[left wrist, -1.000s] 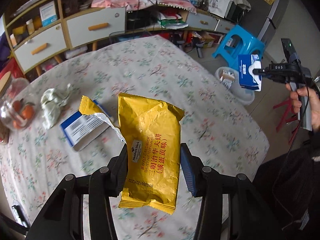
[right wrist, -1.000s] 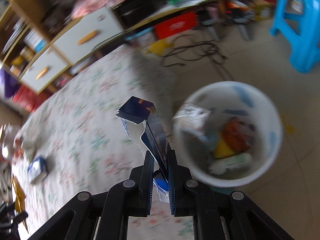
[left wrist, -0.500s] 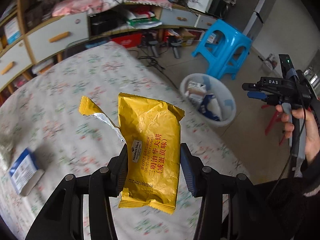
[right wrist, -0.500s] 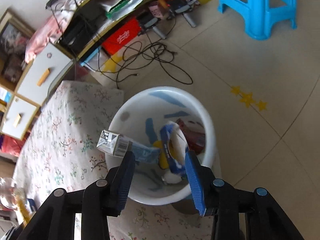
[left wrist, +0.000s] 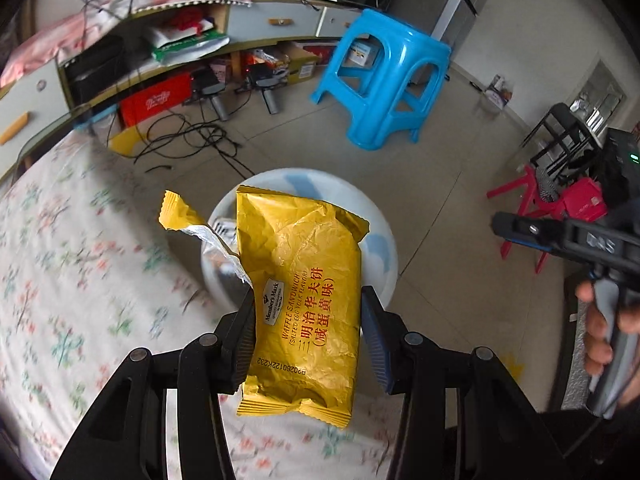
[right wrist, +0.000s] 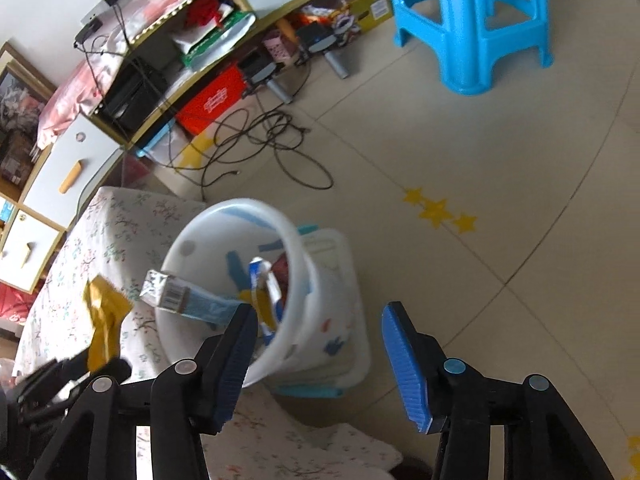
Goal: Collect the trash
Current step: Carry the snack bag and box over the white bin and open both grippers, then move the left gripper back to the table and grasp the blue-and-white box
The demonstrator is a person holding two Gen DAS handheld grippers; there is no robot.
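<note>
The left gripper (left wrist: 308,332) clamps a crinkled yellow foil snack wrapper (left wrist: 304,292), long axis up-frame, at centre over the white plastic bin (left wrist: 384,248), no longer the table. The right gripper (right wrist: 320,360), just opened, is empty.

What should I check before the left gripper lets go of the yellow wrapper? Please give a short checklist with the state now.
1. Yellow wrapper clamped in the left gripper: ok.
2. Wrapper lined up over the white bin: ok in the left wrist view; true height cannot tell.
3. Right gripper open and empty, its jaws just opened: ok.
4. Right gripper clear of the bin mouth: ok.
5. Room left in the bin: ok, though a carton leans on the rim.
</note>
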